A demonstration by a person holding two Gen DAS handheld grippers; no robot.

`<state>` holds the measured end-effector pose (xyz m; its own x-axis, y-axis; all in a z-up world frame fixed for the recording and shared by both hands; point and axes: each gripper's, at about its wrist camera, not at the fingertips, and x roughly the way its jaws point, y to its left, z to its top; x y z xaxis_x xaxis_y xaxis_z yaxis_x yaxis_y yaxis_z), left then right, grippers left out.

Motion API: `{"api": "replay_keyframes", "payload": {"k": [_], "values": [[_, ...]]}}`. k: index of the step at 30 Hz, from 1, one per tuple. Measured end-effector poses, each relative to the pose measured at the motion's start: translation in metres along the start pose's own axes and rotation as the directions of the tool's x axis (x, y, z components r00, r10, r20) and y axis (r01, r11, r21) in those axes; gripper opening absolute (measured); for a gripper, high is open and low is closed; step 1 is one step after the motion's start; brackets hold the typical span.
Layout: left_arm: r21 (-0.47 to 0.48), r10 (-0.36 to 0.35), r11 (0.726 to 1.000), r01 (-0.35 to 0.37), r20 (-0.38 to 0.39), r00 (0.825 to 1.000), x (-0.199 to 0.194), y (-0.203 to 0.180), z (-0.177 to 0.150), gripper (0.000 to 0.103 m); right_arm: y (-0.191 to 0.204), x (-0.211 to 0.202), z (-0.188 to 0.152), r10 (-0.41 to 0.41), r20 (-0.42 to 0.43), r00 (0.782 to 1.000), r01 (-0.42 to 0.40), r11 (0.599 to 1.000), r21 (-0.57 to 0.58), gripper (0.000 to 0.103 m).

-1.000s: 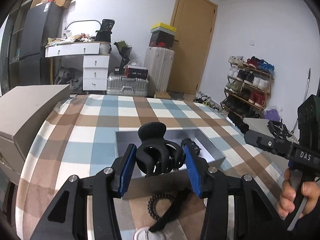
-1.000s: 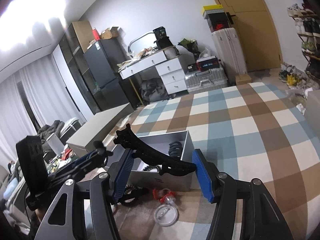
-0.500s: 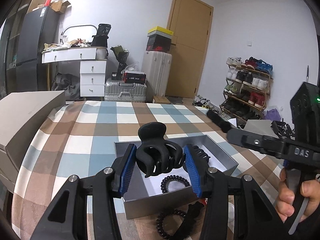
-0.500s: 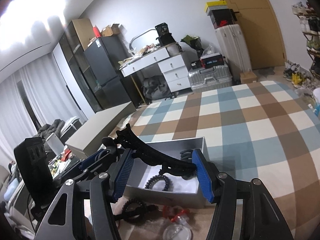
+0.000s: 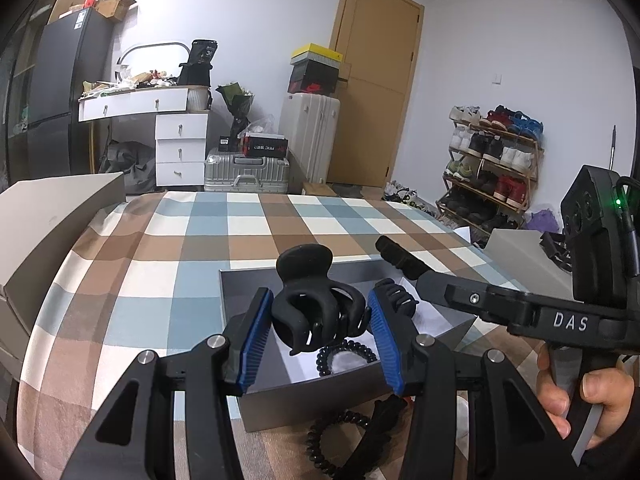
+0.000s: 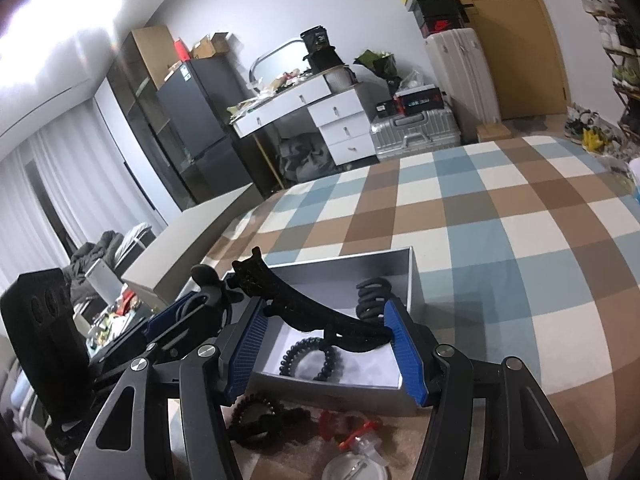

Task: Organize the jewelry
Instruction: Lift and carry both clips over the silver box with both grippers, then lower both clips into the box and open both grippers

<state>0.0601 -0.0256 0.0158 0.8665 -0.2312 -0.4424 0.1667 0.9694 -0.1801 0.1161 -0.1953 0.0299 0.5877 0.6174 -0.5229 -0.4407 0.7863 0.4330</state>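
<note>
A: Left gripper (image 5: 318, 324) clamped a matte black claw clip (image 5: 316, 304) over the grey box (image 5: 256, 292) (ribbed blue pads).
B: Right gripper (image 6: 326, 344) gripped a long curved black clip (image 6: 308, 308) above it; coiled hair tie (image 6: 310, 360) lay inside.

both views fisheye: heavy barrel distortion, door (image 5: 376, 80) frame and bed (image 6: 500, 216) checks bow toward the edges, dark vignette in the corners. left wrist view evenly lit, soft indoor light, no hard shadows, wall (image 5: 260, 20) clean white, sharp near to far. right wrist view has blown-out glare top left on the ceiling (image 6: 60, 12), washing out into the curtain (image 6: 36, 200); rest a bit cooler and dimmer. black clips read as near-silhouettes, little surface detail. box (image 6: 414, 280) interior shows faint soft shadow. no motion blur visible.
</note>
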Motion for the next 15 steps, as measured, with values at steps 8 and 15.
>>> {"api": "replay_keyframes", "payload": {"k": [8,15], "values": [[-0.033,-0.001,0.999,0.001,-0.009,1.000,0.0011,0.0053,0.0002,0.043,0.0033,0.0002,-0.0034,-0.017,0.006,1.000,0.017,0.999,-0.027,0.060],[-0.033,-0.004,0.999,0.004,-0.015,1.000,0.0021,0.0048,0.0003,0.043,0.0029,0.0024,-0.0030,-0.015,0.002,1.000,0.015,0.999,-0.031,0.060]]}}
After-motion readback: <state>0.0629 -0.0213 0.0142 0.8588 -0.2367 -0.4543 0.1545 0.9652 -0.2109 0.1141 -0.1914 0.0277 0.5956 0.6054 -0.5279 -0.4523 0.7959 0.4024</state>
